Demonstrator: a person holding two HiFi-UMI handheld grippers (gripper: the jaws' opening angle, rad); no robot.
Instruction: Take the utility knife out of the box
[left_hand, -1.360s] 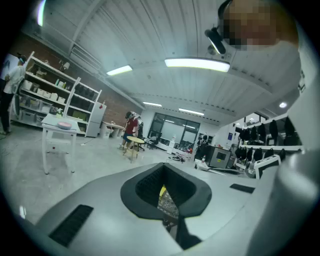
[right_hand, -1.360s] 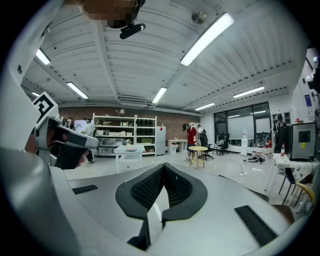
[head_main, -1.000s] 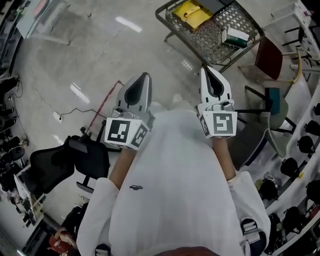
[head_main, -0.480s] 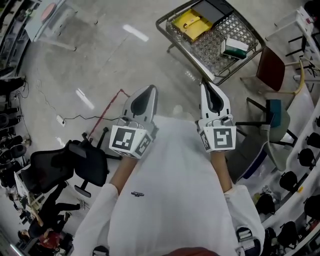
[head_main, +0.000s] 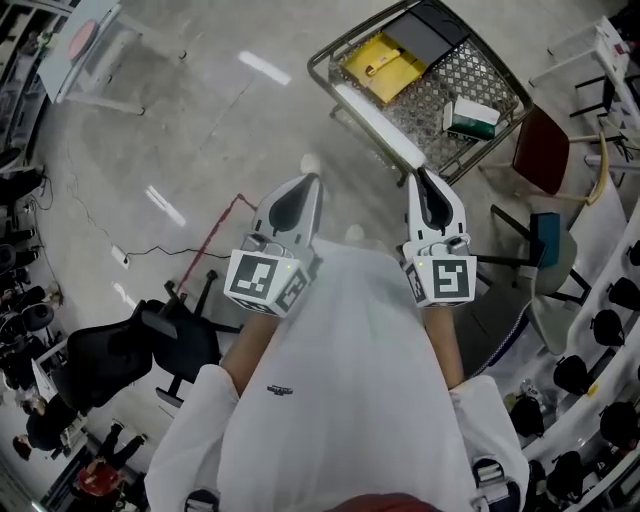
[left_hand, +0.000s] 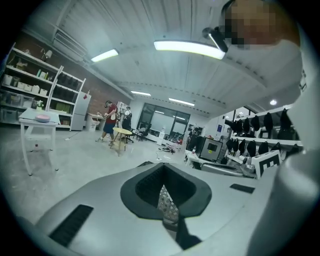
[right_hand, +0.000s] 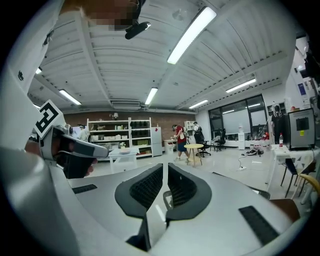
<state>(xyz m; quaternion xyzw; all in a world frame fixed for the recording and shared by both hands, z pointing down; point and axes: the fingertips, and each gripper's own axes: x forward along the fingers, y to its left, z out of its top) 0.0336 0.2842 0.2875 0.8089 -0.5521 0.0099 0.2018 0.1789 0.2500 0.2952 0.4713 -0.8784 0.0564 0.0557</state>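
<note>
- The utility knife shows in no view. I judge it is shut inside a container on the mesh counter (head_main: 425, 95), perhaps the yellow case (head_main: 383, 66), which lies near a black tray (head_main: 432, 30) and a green-and-white box (head_main: 472, 118).
- Against a second ago, that counter sits lower and fuller in the head view, with its near rim now just ahead of both tips. The approach looks nearly done, with nothing touched yet.
- The left hand-held gripper (head_main: 308, 182) and right hand-held gripper (head_main: 421, 175) have both pushed forward. Each has its jaws drawn together, with nothing between them.
- The jaws must part before any grasp.
</note>
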